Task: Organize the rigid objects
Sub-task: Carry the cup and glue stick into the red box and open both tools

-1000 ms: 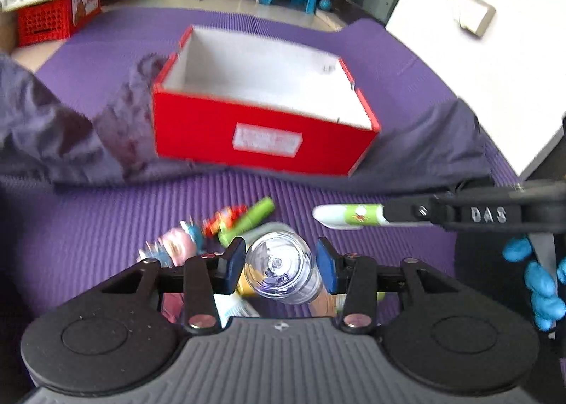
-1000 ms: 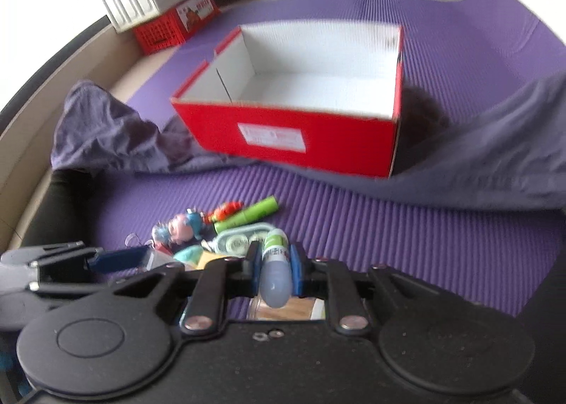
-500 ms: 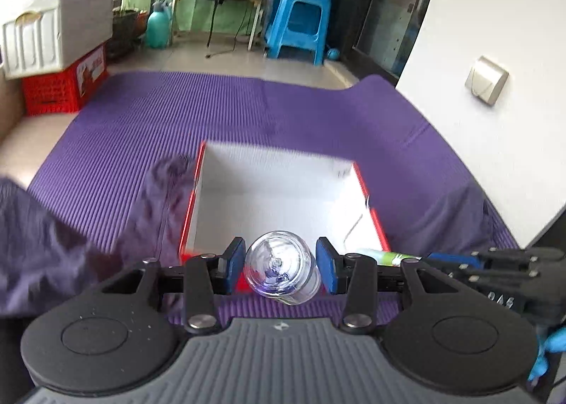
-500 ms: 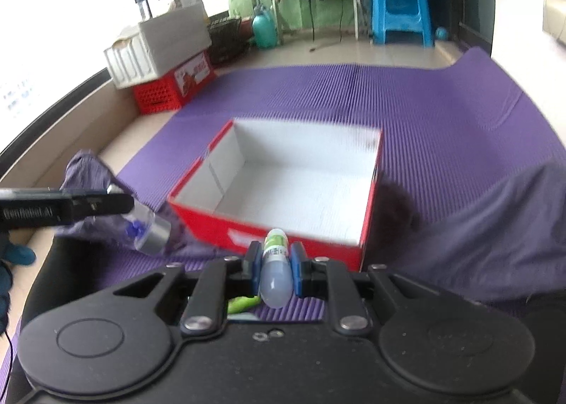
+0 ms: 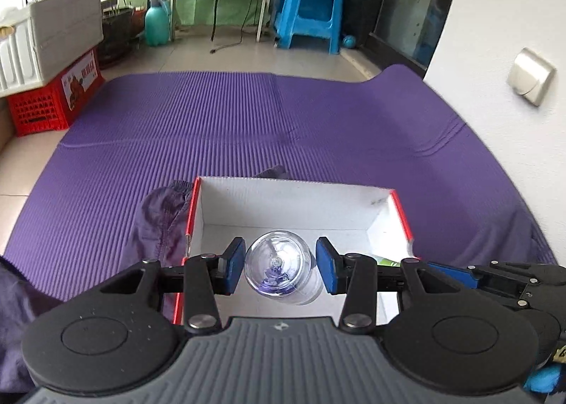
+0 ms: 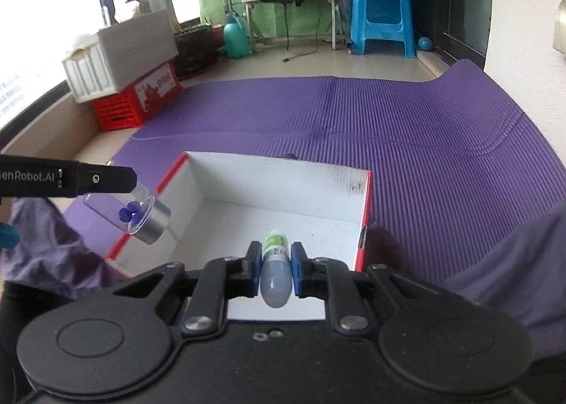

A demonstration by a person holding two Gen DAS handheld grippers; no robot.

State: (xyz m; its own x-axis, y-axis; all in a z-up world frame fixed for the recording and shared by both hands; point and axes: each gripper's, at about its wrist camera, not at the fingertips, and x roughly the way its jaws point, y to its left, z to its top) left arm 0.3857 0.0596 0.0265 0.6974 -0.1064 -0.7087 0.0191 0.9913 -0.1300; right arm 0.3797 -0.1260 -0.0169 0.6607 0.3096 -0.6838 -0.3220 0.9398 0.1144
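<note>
A red box with a white inside (image 5: 382,213) sits on the purple mat; it also shows in the right wrist view (image 6: 339,199). My left gripper (image 5: 281,264) holds a clear plastic jar (image 5: 283,268) with blue beads above the box's near left part; small gaps show beside the pads. The jar also shows from the side in the right wrist view (image 6: 134,215), tilted downward. My right gripper (image 6: 276,268) is shut on a small white tube with a green label (image 6: 276,271), held over the box's near right part.
The purple mat (image 5: 247,121) covers the floor. Dark purple cloth (image 5: 159,223) lies left of the box, more cloth (image 6: 495,262) to the right. A red crate (image 5: 53,100), a blue stool (image 5: 307,11) and a white wall (image 5: 513,15) stand farther off.
Both grippers rose from the pile of small objects and moved forward over the box, carrying the jar and the tube. The left jaws now stand slightly wider around the jar.
</note>
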